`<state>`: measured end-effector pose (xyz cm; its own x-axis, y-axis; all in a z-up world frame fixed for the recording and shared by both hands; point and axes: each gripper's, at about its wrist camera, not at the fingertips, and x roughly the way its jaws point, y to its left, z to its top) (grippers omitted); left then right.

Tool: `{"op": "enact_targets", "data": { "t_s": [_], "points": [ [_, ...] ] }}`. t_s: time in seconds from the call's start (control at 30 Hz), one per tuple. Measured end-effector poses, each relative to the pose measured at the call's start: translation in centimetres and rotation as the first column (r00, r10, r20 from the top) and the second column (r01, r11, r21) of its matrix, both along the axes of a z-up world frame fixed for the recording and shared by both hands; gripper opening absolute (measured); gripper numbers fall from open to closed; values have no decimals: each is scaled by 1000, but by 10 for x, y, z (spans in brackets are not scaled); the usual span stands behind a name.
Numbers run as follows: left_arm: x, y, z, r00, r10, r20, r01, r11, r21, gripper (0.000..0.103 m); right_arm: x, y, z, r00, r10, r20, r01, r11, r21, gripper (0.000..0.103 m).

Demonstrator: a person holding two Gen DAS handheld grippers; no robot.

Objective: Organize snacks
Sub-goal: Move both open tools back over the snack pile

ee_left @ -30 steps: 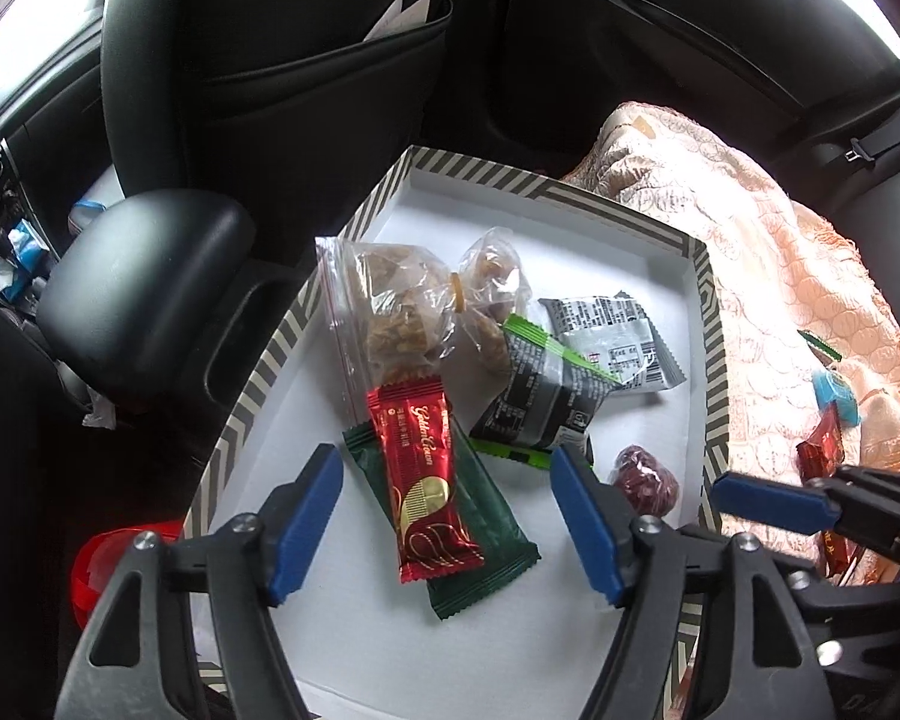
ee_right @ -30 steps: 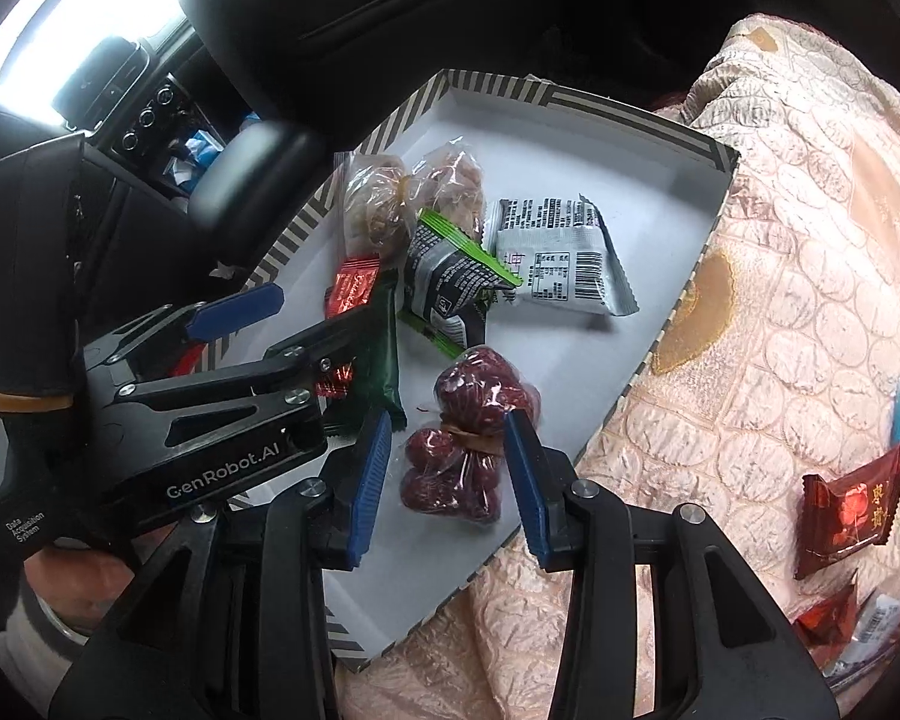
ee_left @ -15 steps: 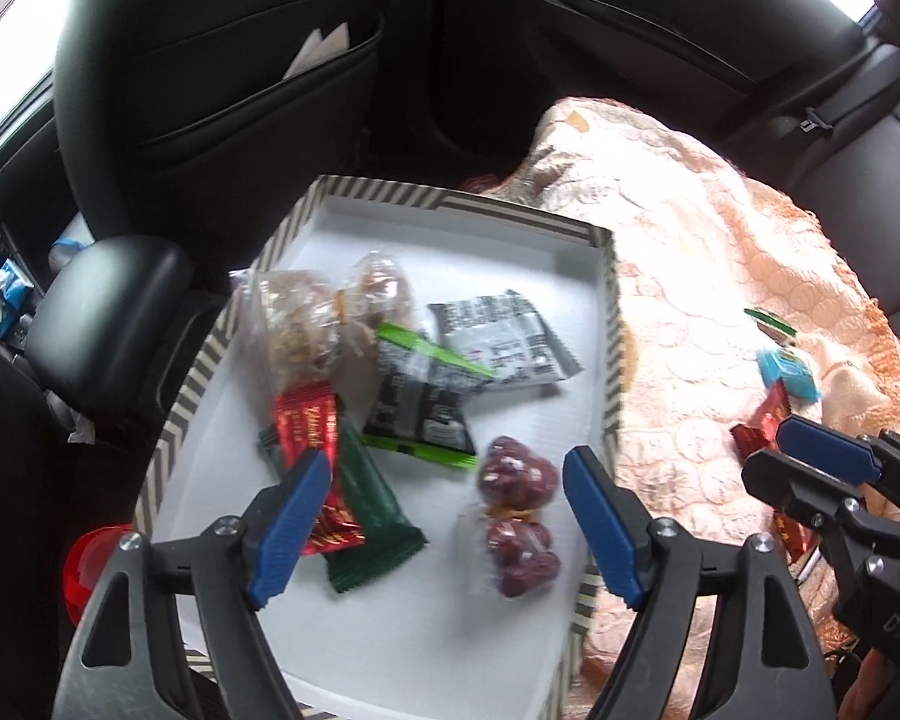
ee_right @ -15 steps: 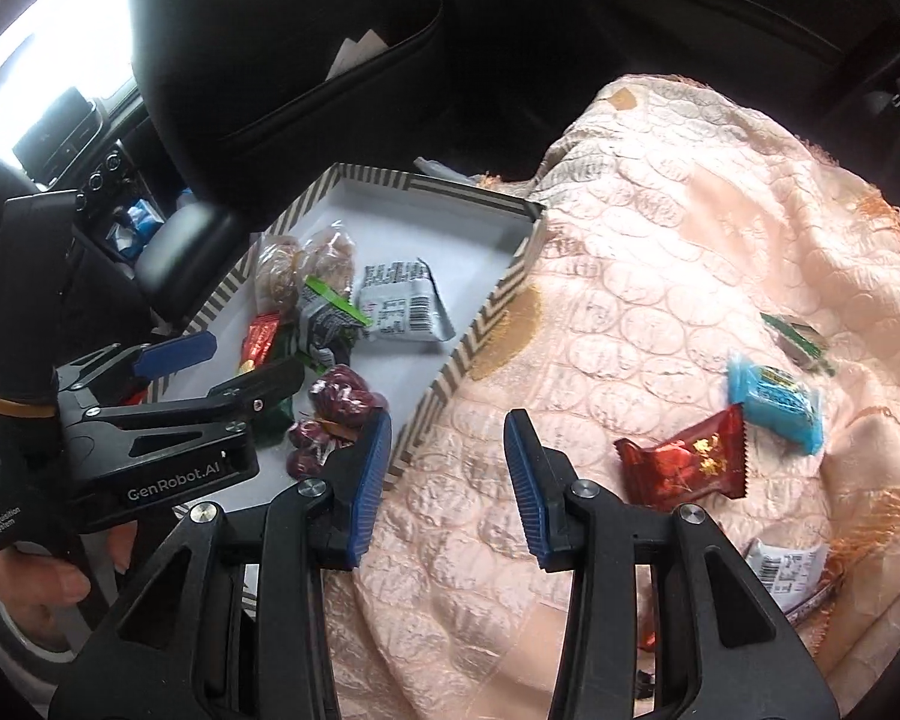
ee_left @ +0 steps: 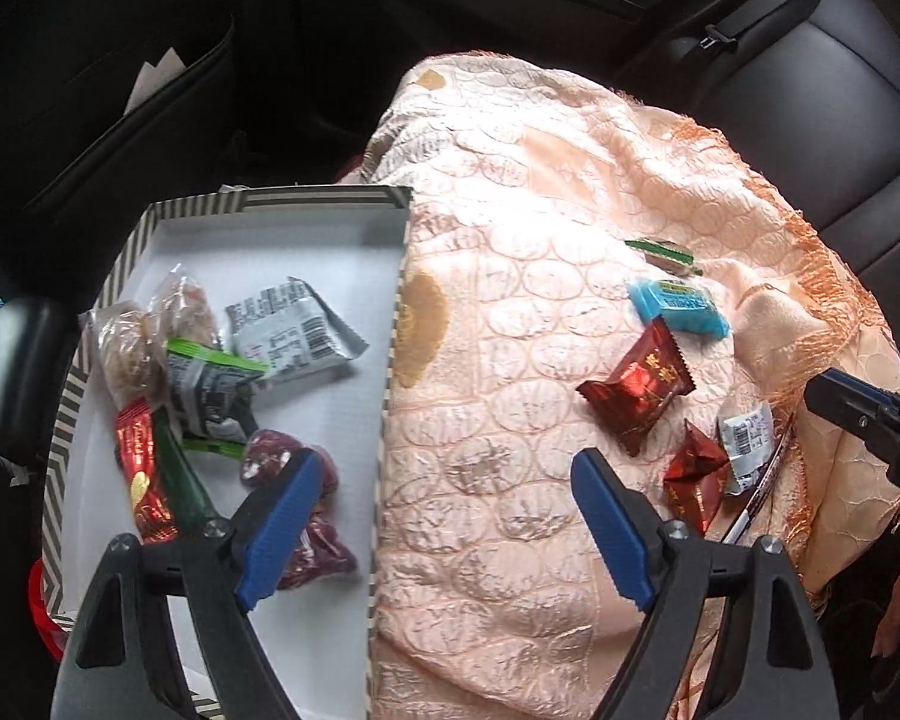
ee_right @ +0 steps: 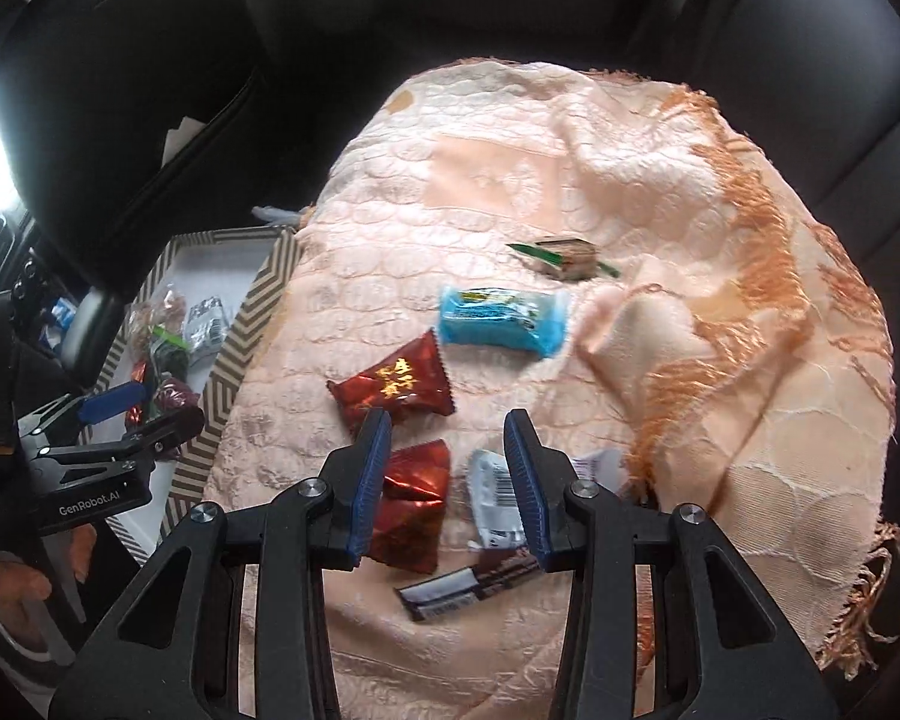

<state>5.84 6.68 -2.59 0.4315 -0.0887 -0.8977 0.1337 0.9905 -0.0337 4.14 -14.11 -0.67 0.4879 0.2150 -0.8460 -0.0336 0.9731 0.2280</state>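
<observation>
A: Hovering over the cloth (ee_right: 510, 192) now, your right gripper (ee_right: 447, 480) is part open and empty; the foil pack (ee_right: 414, 498) and the white pack (ee_right: 495, 498) lie under the gap, neither pinched

B: And the left?

A: Your left gripper (ee_left: 444, 516) has its jaws opening, nothing between them. It straddles the tray (ee_left: 390, 324) wall, one finger over the dates (ee_left: 306, 516), the other over cloth

B: Why are the snacks split like that?

A: I'd judge the tray is the collecting spot: nuts (ee_left: 150, 330), grey pack (ee_left: 288, 330) and bars are already in it. On the cloth remain the red pack (ee_right: 393, 390), the blue pack (ee_right: 501, 321), a green sweet (ee_right: 564, 255) and a dark bar (ee_right: 468, 585)

B: Room to move?

A: The tray's far end is bare, so you can drop there. Mind its raised striped wall: lift packs over it, don't drag. The cloth sags off the seat at its fringe (ee_right: 744, 192), and it's wrinkled, so thin wrappers may slide. Your grippers are near each other; keep the right one clear of the left
</observation>
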Motion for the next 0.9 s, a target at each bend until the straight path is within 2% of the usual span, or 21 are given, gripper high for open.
{"op": "enact_targets", "data": {
  "t_s": [0.1,0.3,0.9],
  "points": [
    [3,-13,-4,1000,-16,-23,16,1000,-18,87,-7,-16,-4,1000,-27,-10,27,1000,12,39],
    [6,-35,-7,998,-60,-33,60,998,-3,87,-19,-19,-12,1000,-22,-21,23,999,30,39],
    [15,-38,-4,996,-84,-41,84,996,3,87,-26,-12,-6,1000,13,-24,-12,999,30,39]
  ]
}}
